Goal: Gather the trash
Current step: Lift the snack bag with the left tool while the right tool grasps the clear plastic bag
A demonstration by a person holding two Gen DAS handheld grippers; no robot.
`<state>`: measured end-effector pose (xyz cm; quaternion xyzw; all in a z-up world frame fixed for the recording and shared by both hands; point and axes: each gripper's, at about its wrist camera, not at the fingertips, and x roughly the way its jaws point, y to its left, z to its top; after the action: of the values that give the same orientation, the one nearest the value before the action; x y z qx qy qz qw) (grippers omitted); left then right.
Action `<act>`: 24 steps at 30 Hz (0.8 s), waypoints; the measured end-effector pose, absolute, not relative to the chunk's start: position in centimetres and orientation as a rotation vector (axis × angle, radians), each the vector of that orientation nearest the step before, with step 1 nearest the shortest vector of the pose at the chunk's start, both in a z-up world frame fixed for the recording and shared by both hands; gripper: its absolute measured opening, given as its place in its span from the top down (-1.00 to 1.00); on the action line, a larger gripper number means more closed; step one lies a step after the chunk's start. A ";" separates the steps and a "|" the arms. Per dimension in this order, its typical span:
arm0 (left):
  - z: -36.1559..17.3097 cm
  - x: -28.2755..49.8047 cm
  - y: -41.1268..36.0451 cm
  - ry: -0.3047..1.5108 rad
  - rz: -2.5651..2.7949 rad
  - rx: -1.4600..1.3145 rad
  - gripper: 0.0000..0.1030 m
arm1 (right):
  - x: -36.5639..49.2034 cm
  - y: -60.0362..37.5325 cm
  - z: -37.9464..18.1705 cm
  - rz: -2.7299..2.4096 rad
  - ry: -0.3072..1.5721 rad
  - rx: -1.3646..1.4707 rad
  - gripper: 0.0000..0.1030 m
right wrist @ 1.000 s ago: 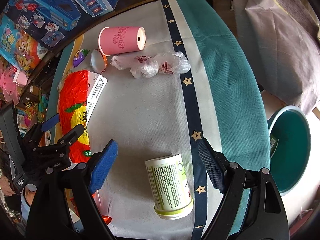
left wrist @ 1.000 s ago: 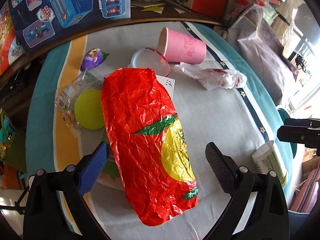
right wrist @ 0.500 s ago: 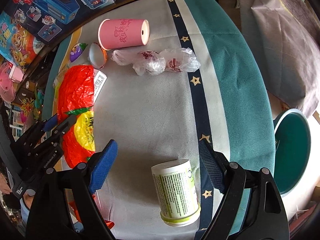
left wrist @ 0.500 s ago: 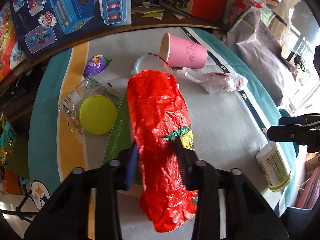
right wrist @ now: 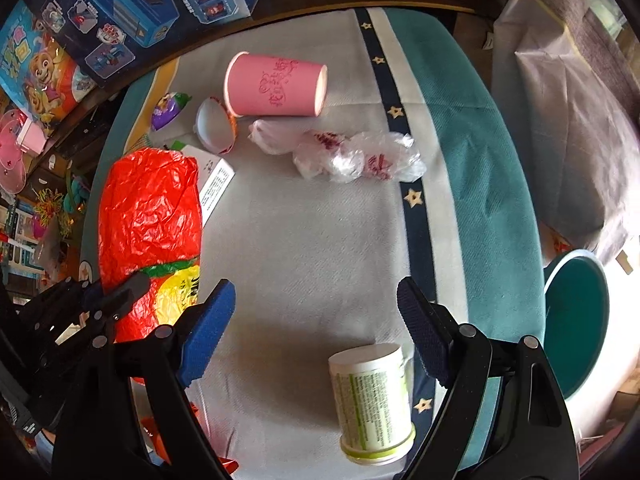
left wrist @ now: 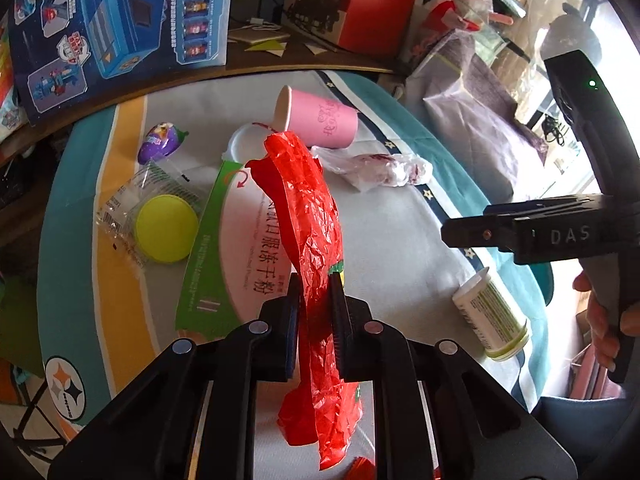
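My left gripper (left wrist: 315,300) is shut on a crinkled red snack bag (left wrist: 310,216) and holds it lifted above the table; the bag also shows in the right wrist view (right wrist: 150,216). My right gripper (right wrist: 316,316) is open and empty, hovering above a white and green bottle (right wrist: 374,400) that lies on its side. A pink paper cup (right wrist: 276,84) lies on its side at the back, with a crumpled clear plastic bag (right wrist: 344,156) in front of it. The teal bin (right wrist: 576,320) stands off the table's right edge.
A green and white flat packet (left wrist: 236,240), a yellow lid in clear wrap (left wrist: 166,228), a purple egg toy (left wrist: 160,144) and a clear round lid (right wrist: 214,126) lie on the left. Toy boxes (left wrist: 120,16) stand behind the table. A grey bag (right wrist: 568,120) sits at right.
My left gripper closed on the red snack bag and lifted it off the table, uncovering the green and white packet. My right gripper moved slightly forward over the bottle.
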<state>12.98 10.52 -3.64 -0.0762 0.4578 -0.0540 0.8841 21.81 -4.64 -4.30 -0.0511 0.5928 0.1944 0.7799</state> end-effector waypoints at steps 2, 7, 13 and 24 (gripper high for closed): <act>-3.4 13.9 10.5 0.943 -0.117 -0.167 0.72 | 23.1 -4.8 -4.3 0.413 1.269 -0.124 -0.54; -2.5 17.1 11.0 0.926 -0.136 -0.198 0.72 | 26.9 -4.2 -4.7 0.432 1.245 -0.179 -0.54; -1.7 20.1 11.9 0.923 -0.133 -0.204 0.72 | 30.9 -1.6 -6.7 0.540 1.248 -0.301 -0.54; -2.7 20.9 12.2 0.968 -0.111 -0.216 0.72 | 31.0 -1.2 -9.8 0.624 1.275 -0.290 0.29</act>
<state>20.88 12.24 -2.72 -0.1037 0.4643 -0.0530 0.8780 31.04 -1.25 -9.78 -0.1325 0.5830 0.2852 0.7491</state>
